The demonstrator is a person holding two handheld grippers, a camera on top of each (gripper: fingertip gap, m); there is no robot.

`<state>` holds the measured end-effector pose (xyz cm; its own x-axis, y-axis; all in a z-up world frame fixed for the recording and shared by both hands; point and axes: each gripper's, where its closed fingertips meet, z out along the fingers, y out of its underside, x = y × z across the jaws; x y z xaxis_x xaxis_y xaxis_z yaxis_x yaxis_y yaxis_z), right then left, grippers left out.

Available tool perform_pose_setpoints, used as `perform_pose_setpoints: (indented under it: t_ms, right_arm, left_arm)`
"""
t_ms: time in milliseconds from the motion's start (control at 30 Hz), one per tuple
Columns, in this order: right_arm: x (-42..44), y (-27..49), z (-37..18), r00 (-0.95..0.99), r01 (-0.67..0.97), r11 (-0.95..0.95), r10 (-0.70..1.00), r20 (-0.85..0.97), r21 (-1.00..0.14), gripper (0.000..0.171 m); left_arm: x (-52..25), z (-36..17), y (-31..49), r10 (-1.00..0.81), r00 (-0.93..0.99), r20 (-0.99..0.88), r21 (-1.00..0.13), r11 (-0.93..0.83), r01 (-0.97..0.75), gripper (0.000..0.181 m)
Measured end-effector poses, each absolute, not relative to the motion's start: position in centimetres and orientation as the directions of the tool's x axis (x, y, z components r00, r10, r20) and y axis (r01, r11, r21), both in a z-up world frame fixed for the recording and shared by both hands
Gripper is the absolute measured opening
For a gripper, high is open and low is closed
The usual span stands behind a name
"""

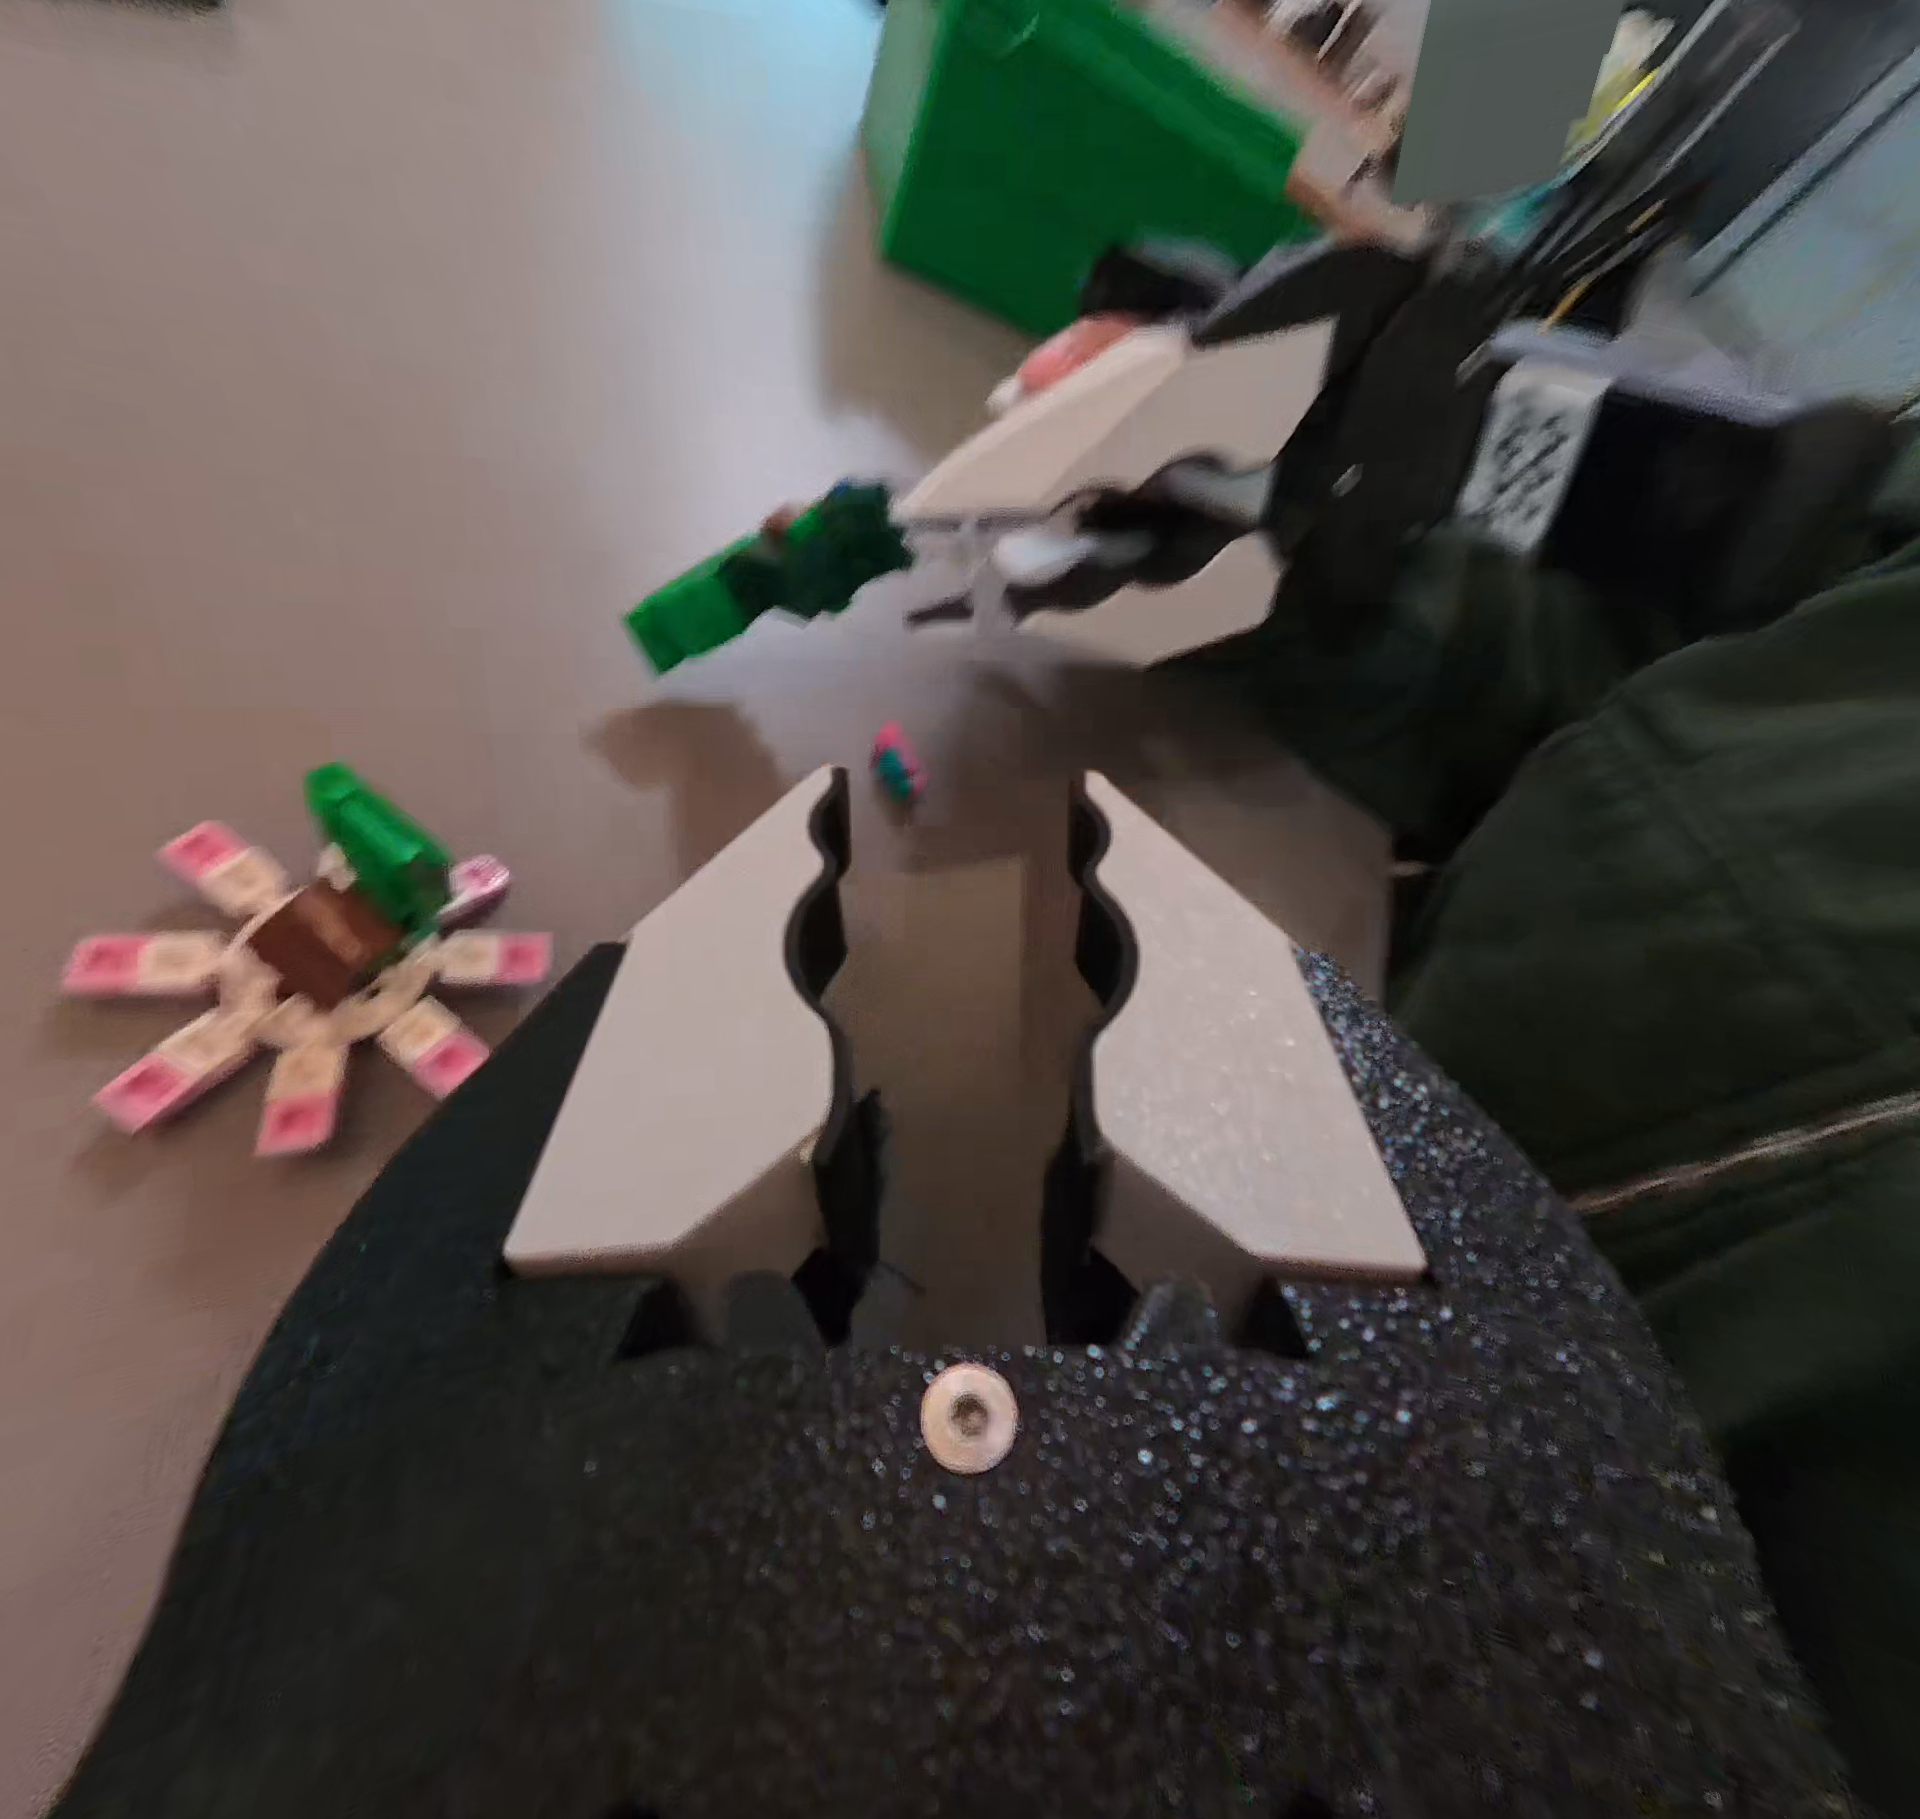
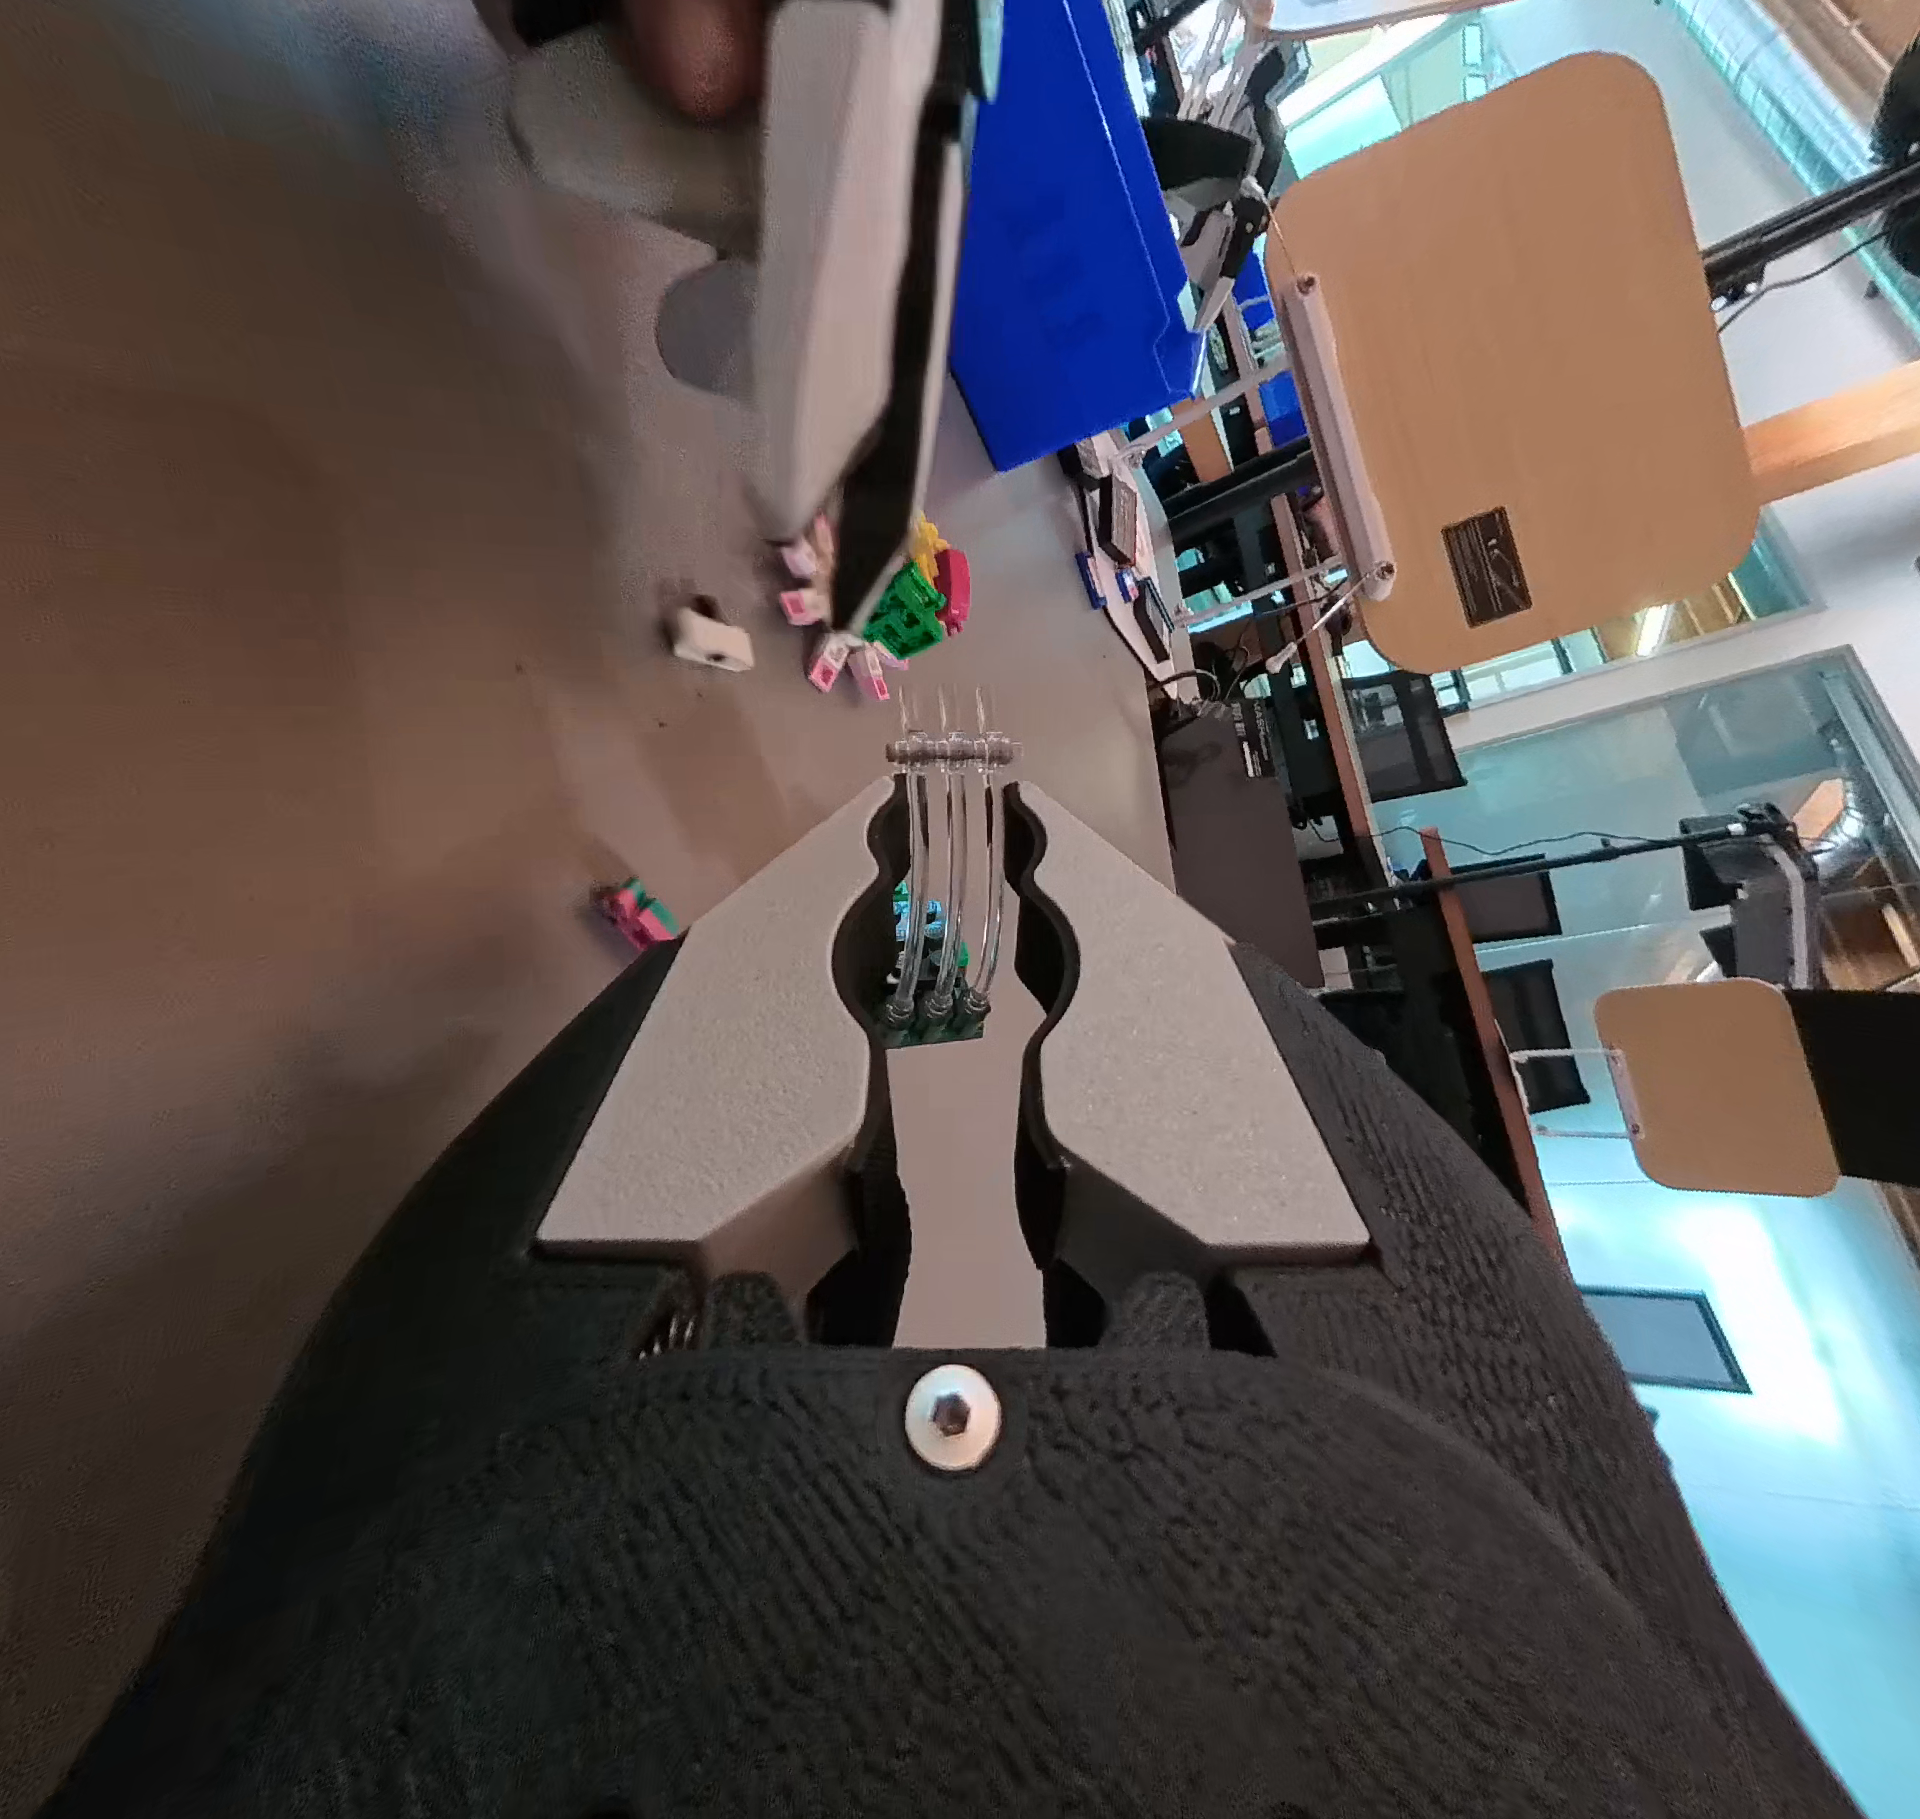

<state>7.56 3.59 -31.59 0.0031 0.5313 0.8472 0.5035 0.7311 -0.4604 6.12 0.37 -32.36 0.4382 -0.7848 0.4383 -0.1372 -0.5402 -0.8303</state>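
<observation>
My left gripper [image 1: 956, 782] is open and empty, low over the brown table [image 1: 416, 419]. A small pink and teal piece [image 1: 899, 759] lies just ahead of its fingertips. A pink and white flower-shaped brick build [image 1: 312, 969] with a brown centre and a green piece on top lies to its left. My right gripper [image 2: 951, 782] is shut on a small build of clear curved pieces on a green base [image 2: 945, 896]. In the left wrist view the right gripper [image 1: 909, 522] holds this green build [image 1: 769, 574] above the table. The left gripper's finger [image 2: 831, 315] hides part of the flower build [image 2: 894, 616].
A green bin [image 1: 1039, 128] stands at the back of the table, and a blue bin [image 2: 1060, 242] stands near its edge. A small white block [image 2: 707, 639] and a pink and green piece [image 2: 634, 912] lie loose. A dark green sleeve [image 1: 1662, 938] is at the right. Wooden-backed chairs [image 2: 1507, 346] stand beyond. My hands' fingertips stand some 4 centimetres from each other.
</observation>
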Motion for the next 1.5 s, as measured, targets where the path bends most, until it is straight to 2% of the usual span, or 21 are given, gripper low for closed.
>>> perform_pose_setpoints:
  t_ms: [33,200,300,333,400,500,533,567,700,933,1000,1100,1300,1400,1500]
  right_arm:
    - [7.4,3.4,-31.6,-0.002,0.496,0.737,0.530,0.848,-0.459,0.015]
    - [6.9,2.1,-31.8,-0.055,0.463,0.788,0.482,0.874,-0.406,0.015]
    - [6.6,1.3,-31.9,-0.080,0.446,0.816,0.446,0.891,-0.368,0.015]
    - [6.6,1.1,-31.9,-0.086,0.443,0.823,0.433,0.897,-0.355,0.015]
    - [6.6,1.1,-31.8,-0.085,0.441,0.815,0.455,0.886,-0.376,0.016]
    - [7.6,2.3,-31.5,-0.033,0.464,0.680,0.654,0.756,-0.568,0.050]
    - [8.0,2.9,-31.4,-0.015,0.476,0.656,0.671,0.741,-0.585,0.058]
    - [8.4,3.4,-31.3,-0.009,0.486,0.663,0.656,0.755,-0.570,0.059]
    - [8.4,3.3,-32.2,-0.066,0.517,0.724,0.565,0.822,-0.456,0.045]
    - [8.2,3.6,-33.7,-0.143,0.568,0.749,0.500,0.854,-0.343,0.051]
    - [7.9,3.1,-33.6,-0.144,0.547,0.760,0.498,0.855,-0.351,0.050]
    - [7.7,2.9,-33.4,-0.136,0.541,0.777,0.458,0.878,-0.321,0.027]
    - [7.6,3.1,-33.0,-0.094,0.548,0.750,0.496,0.863,-0.371,0.025]
    - [7.6,3.6,-33.1,-0.072,0.577,0.719,0.516,0.853,-0.386,0.024]
    - [7.7,4.0,-32.9,-0.050,0.596,0.705,0.510,0.859,-0.384,0.024]
  left_arm:
    - [6.7,-31.5,0.3,-0.786,0.402,0.470,-0.835,-0.544,-0.088,0.038]
    - [8.3,-29.7,0.4,-0.755,0.269,0.598,-0.794,-0.603,0.072,0.028]
    - [8.8,-30.3,0.2,-0.744,0.262,0.614,-0.780,-0.623,0.058,0.017]
    - [8.8,-30.7,0.4,-0.741,0.282,0.609,-0.781,-0.623,0.047,0.006]
    - [8.7,-30.9,0.2,-0.759,0.287,0.585,-0.797,-0.604,0.027,0.006]
    - [8.0,-31.1,0.1,-0.782,0.298,0.547,-0.819,-0.574,-0.006,0.006]
    - [7.8,-31.2,0.0,-0.783,0.289,0.551,-0.816,-0.578,-0.009,0.006]
    - [7.6,-31.0,-0.2,-0.779,0.272,0.565,-0.810,-0.587,0.000,0.005]
    - [7.4,-30.6,-0.3,-0.754,0.216,0.620,-0.778,-0.627,0.045,0.005]
    - [7.4,-30.2,-0.7,-0.725,0.146,0.673,-0.739,-0.669,0.082,0.005]
    - [7.4,-30.3,-0.8,-0.729,0.153,0.668,-0.743,-0.666,0.071,0.005]
    - [7.6,-29.7,-1.1,-0.722,0.105,0.683,-0.730,-0.677,0.091,0.005]
    - [7.1,-29.2,-0.7,-0.701,0.103,0.706,-0.708,-0.693,0.134,0.005]
    - [6.9,-28.9,-0.8,-0.699,0.087,0.710,-0.703,-0.695,0.149,0.019]
    - [7.0,-29.0,-0.6,-0.726,0.136,0.674,-0.738,-0.660,0.140,0.019]
